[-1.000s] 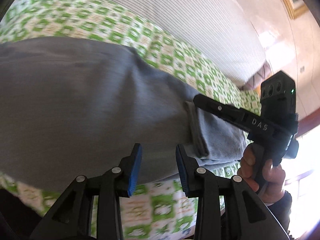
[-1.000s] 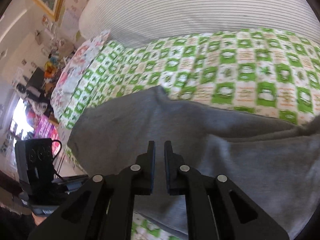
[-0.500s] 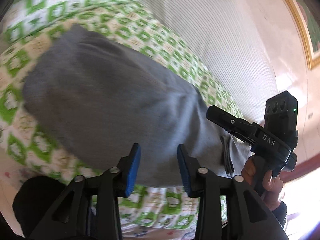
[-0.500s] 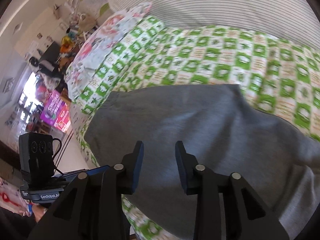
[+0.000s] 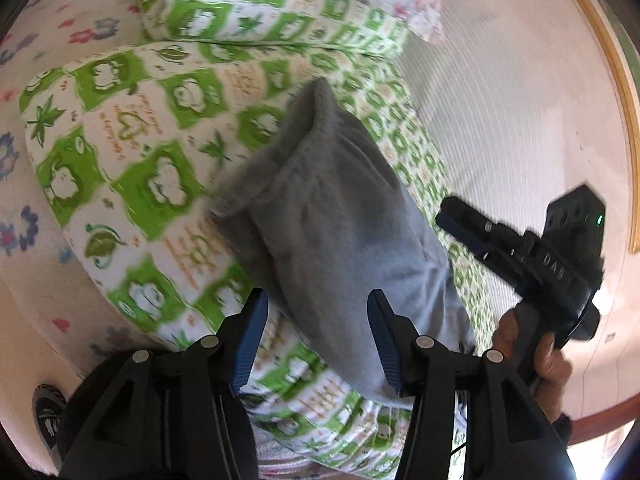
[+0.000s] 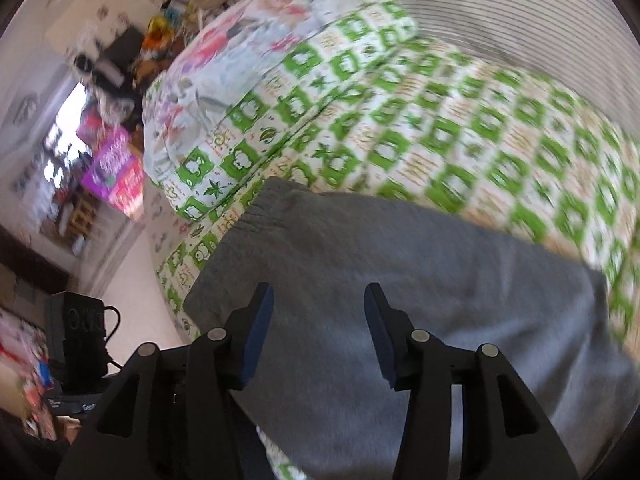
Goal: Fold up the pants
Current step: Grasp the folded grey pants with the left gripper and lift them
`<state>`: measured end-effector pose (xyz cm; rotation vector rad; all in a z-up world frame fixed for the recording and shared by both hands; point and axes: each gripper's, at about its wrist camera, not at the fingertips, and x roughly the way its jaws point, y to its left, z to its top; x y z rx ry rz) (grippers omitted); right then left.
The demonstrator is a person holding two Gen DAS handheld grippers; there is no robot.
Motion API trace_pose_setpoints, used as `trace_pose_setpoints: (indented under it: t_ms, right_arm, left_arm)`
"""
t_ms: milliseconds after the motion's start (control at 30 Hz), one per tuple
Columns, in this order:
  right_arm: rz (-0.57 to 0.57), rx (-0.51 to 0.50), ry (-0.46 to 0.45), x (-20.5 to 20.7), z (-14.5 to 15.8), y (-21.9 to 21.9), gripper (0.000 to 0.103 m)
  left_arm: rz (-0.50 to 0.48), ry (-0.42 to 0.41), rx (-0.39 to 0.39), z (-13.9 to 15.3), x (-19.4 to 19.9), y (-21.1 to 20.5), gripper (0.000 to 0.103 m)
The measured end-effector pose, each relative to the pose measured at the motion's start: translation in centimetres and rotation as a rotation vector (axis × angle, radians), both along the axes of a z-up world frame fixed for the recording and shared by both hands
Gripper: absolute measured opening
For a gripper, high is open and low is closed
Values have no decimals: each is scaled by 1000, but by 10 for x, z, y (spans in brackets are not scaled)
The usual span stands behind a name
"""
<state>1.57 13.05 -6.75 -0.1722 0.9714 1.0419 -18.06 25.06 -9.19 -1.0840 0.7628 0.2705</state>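
Observation:
Grey pants (image 5: 340, 216) lie folded on a bed with a green-and-white patterned sheet (image 5: 120, 152). My left gripper (image 5: 316, 304) hovers over the near edge of the pants; its jaws are opening and hold nothing. In the left wrist view the right gripper (image 5: 460, 224) hangs at the right, held by a hand (image 5: 532, 344). In the right wrist view my right gripper (image 6: 318, 300) floats above the grey pants (image 6: 400, 280) near their end, jaws opening, no cloth pinched. The left gripper's body (image 6: 76, 328) shows at lower left.
A floral pillow (image 6: 248, 40) lies at the head of the bed. A white striped cover (image 5: 500, 100) lies along the bed's far side. A cluttered room with bright packages (image 6: 116, 172) shows beyond the bed's edge. The floor (image 5: 32, 320) lies below the mattress corner.
Both grippers swept along the pants toward one end, and both sets of jaws widened. The right gripper went from nearly shut to open. Each view rolled, and the pillow came into sight.

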Motion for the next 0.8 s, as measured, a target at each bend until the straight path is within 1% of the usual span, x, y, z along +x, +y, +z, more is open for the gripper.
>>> trace_pose_setpoints:
  t_ms: [33,100,167,267,400,467,600,667,733,767,800]
  right_arm:
    - [20,-24,-19,1,3,13,52]
    - [63,-74,-48,3,7,39,60]
    - [108,-145,-103,4,10,69,61]
    - [189,-222,-153,3,9,108,62]
    - [243,-285,-175,5,-1,139,63]
    - [251,-298,-170,8,-6,150,63]
    - [237,-272,-105,22,-17,170,63]
    - [225,-273,-95,26,-22,180,63]
    - [210,-293,-97,31,-32,188,63]
    - [198,-325,-94,34,-42,191,63]
    - [196,-335,-81,35,-48,191,51]
  left_arm:
    - [10,1,-6,-2,0,4,55]
    - [15,15,-10,-5,2,10,59]
    - [20,24,-16,-9,3,15,59]
    - [33,37,-31,-16,2,22,59]
    - [50,40,-43,-21,6,31,60]
    - [52,40,-46,-23,8,34,62]
    - [54,42,-40,-25,14,36,65]
    - [54,50,-29,-26,19,35,66]
    - [56,51,-15,-27,26,35,66]
    - [55,49,-7,-26,27,35,64]
    - [51,47,5,-26,28,34,62]
